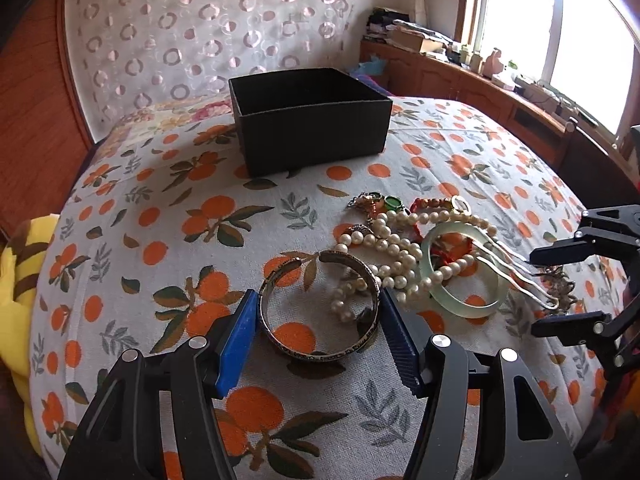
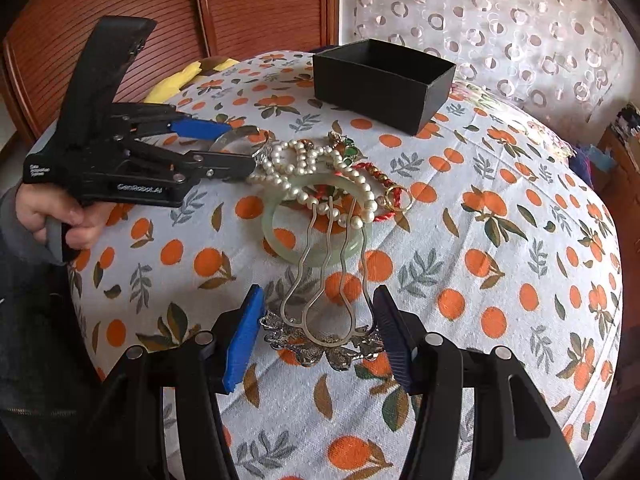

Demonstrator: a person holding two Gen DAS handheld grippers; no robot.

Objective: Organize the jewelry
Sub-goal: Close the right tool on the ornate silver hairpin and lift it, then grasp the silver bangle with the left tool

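Observation:
A pile of jewelry lies on the orange-print cloth: a silver cuff bangle (image 1: 320, 308), a pearl necklace (image 1: 394, 250), a pale green jade bangle (image 1: 460, 272) and a silver hair comb (image 2: 332, 300) with an ornate head. My left gripper (image 1: 318, 312) is open, its blue pads on either side of the cuff bangle. My right gripper (image 2: 318, 312) is open around the hair comb's head; it also shows in the left wrist view (image 1: 534, 292). The black open box (image 1: 308, 116) stands behind the pile, also in the right wrist view (image 2: 380, 80).
A red cord bracelet with gold rings (image 2: 384, 192) and green-stone pieces (image 1: 380, 202) lie in the pile. A yellow cushion (image 1: 16, 280) lies at the bed's left edge. A wooden ledge with clutter (image 1: 480, 64) runs under the window. Wooden panels (image 2: 160, 20) stand behind.

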